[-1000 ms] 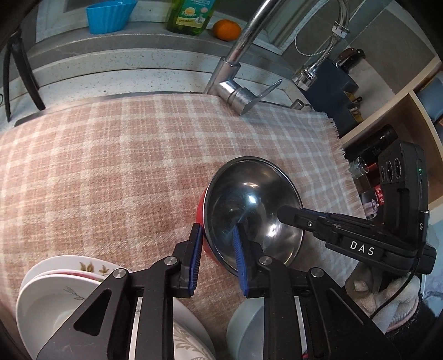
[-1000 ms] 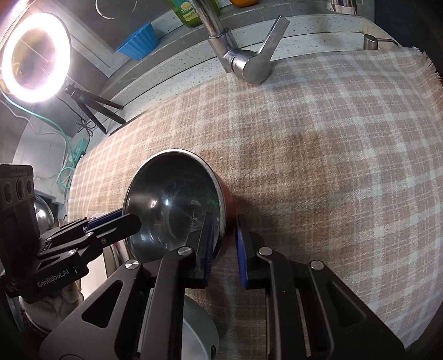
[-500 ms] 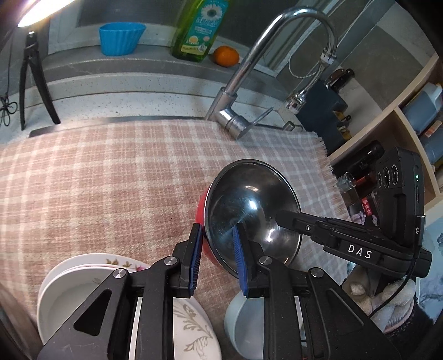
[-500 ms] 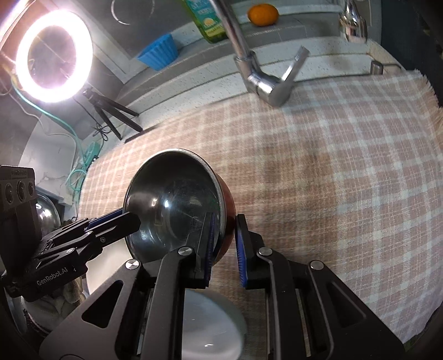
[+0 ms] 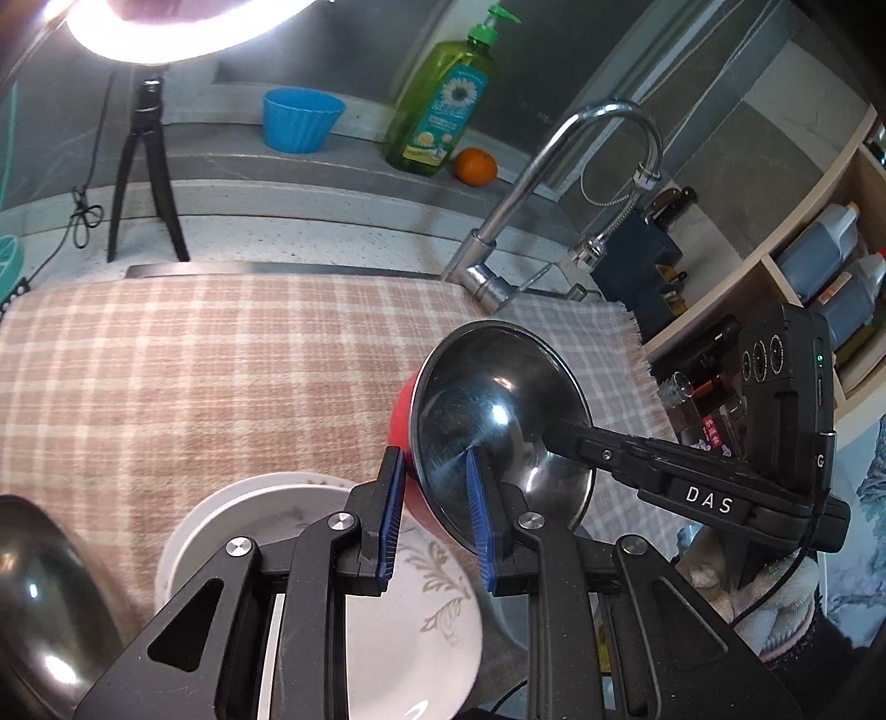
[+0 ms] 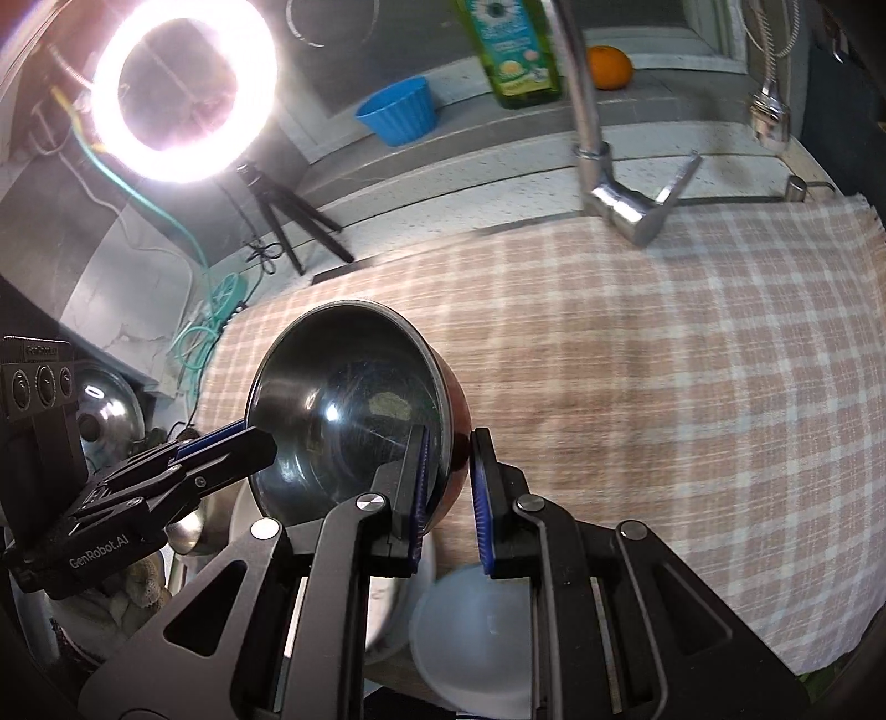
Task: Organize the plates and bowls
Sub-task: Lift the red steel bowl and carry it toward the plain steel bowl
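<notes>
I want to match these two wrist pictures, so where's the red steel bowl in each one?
Left wrist: red steel bowl right of centre, just above the left gripper.
Right wrist: bowl left of centre, above the right gripper.
Shared landmark: the orange beside the green soap bottle.

Two wrist views set close behind the tools, both angled down toward the tap wall, the bowl seen from opposite sides, checked cloth shared.

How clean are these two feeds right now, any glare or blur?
Left wrist: ring light blown out along the top edge, bowl sharp, with small highlights. Right wrist: ring light flares heavily, plaid cloth smeared by motion blur; both bend strongly at edges.
</notes>
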